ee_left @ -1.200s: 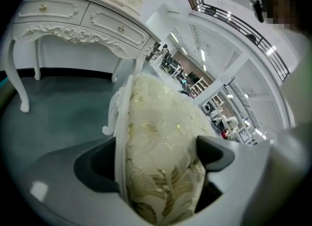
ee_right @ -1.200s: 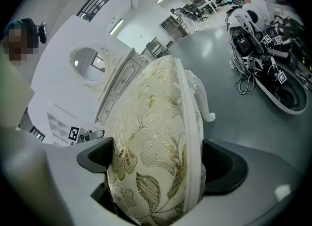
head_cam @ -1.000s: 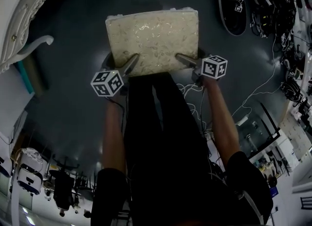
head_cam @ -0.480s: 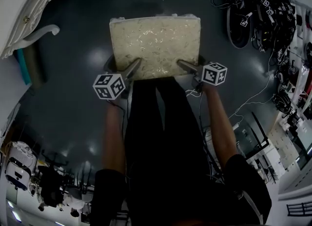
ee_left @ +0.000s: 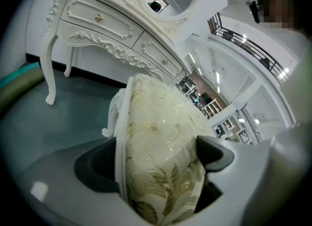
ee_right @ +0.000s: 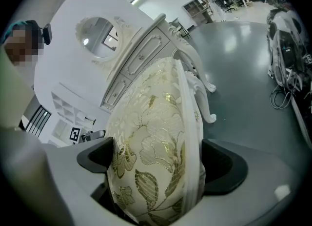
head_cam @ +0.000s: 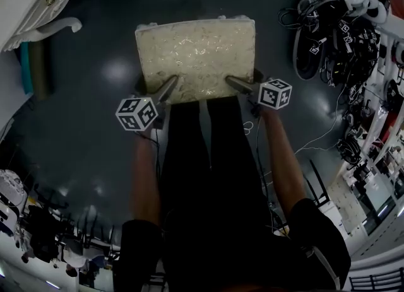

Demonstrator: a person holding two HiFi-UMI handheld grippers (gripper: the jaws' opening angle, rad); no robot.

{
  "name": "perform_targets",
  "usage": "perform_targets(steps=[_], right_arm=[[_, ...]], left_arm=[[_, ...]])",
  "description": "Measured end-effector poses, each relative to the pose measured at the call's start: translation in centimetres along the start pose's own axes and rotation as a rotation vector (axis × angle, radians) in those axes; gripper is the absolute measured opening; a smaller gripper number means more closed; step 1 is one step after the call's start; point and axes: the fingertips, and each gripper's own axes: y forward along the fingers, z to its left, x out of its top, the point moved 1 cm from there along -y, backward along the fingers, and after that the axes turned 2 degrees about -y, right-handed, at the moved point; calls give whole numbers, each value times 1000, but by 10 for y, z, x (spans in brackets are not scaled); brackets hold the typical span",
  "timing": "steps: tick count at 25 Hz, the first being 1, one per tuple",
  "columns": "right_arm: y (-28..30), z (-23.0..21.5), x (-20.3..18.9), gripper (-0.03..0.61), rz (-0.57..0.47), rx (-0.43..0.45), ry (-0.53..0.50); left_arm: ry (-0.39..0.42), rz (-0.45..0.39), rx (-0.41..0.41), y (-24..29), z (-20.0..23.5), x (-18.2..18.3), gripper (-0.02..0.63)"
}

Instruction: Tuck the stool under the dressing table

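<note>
Stool (head_cam: 196, 57): straight ahead of the person on open floor, well apart from the dressing table; held by the near edge of the seat. Lifted or standing: cannot tell.
Left gripper (head_cam: 172, 86): closed on the near left part of the seat; gold-patterned cushion and white frame pinched between the jaws.
Right gripper (head_cam: 231, 82): closed on the near right part of the seat, gripping cushion and frame alike.
Dressing table (head_cam: 35, 7): far left; white, carved, with drawers and an oval mirror; open space visible between the legs.
Done: two-sided grip taken on the stool.
Left to do: judged as most of the task, namely moving the stool far and left, lining it up with the leg space, and pushing it under.
Floor (head_cam: 95, 133): dark grey, smooth, glossy with lamp reflections; likely easy for sliding.
Room: large open hall. Headsets and cables (head_cam: 341, 26) piled at the far right; teal roll (head_cam: 30, 76) lying beside the table at the left.
</note>
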Motion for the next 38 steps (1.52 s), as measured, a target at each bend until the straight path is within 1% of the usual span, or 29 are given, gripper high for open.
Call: perform_targets(steps=[5, 14, 20, 25, 29, 33, 38], right_arm=[[9, 8, 24, 574, 59, 38, -48], [37, 11, 86, 574, 161, 127, -138], [74, 24, 119, 572, 210, 176, -204], [107, 47, 128, 571, 224, 179, -213], [137, 72, 126, 571, 235, 165, -221], [171, 100, 118, 571, 228, 153, -215], [206, 134, 97, 571, 214, 133, -192]], left_arm=[[-37, -56, 43, -10, 0, 11, 495], [-113, -158, 143, -14, 3, 45, 495], [-159, -220, 189, -20, 25, 66, 495], [-176, -231, 199, -36, 57, 83, 495], [-185, -237, 188, -55, 91, 92, 495], [-180, -229, 172, -74, 132, 103, 495], [-177, -204, 155, -103, 177, 105, 495]])
